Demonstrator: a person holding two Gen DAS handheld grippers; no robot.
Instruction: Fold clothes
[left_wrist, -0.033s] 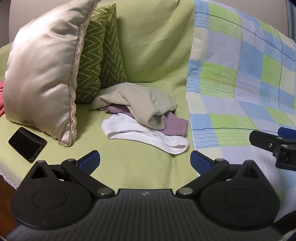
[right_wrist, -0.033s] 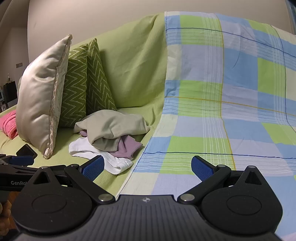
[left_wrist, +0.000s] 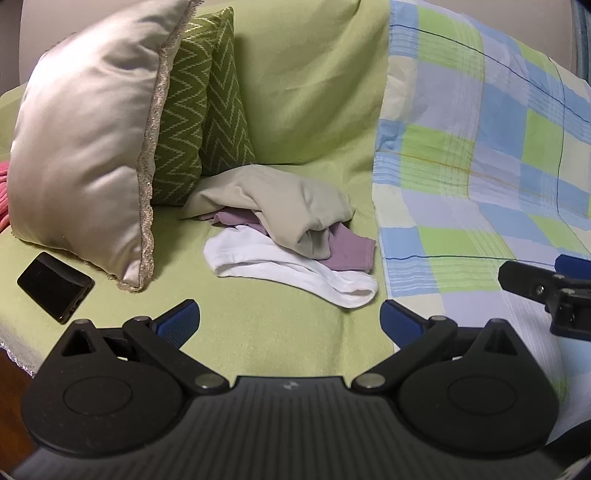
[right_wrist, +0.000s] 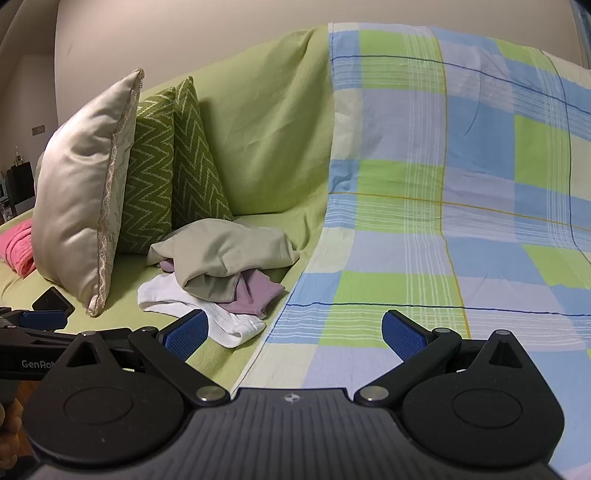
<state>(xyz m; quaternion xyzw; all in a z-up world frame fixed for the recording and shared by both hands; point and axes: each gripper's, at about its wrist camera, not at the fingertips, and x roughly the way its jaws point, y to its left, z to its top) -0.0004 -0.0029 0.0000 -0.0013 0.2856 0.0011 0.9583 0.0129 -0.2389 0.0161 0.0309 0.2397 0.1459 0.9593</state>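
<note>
**A:** Where do your tools stand?

**B:** Your left gripper (left_wrist: 290, 319) hangs with its blue pads spread wide and nothing between them, above bare green sofa cover (left_wrist: 277, 332). Your right gripper (right_wrist: 295, 332) is just as wide and just as empty, poised over the edge where the green cover meets the checked sheet (right_wrist: 424, 229).

**A:** Can you see one tool from the other?

**B:** Yes. In your left wrist view the right gripper pokes in at the right edge, over the checked sheet. In your right wrist view the left one shows at the lower left.

**A:** And the clothes?

**B:** They lie in a loose heap on the seat, ahead of both tools and touched by neither. A beige garment (left_wrist: 280, 203) is crumpled on top, a mauve garment (left_wrist: 347, 247) sticks out from under it, and a white garment (left_wrist: 291, 269) lies lowest and nearest you. The heap sits just beside the left border of the checked sheet.

**A:** What else is around?

**B:** Behind and left of the heap stand two green zigzag cushions (left_wrist: 207, 110), with a satin cream cushion (left_wrist: 88, 140) leaning in front of them. A black phone (left_wrist: 55, 287) lies flat on the seat near the cream cushion's lower corner. Something pink (right_wrist: 18, 247) shows at the far left, beyond that cushion
</note>
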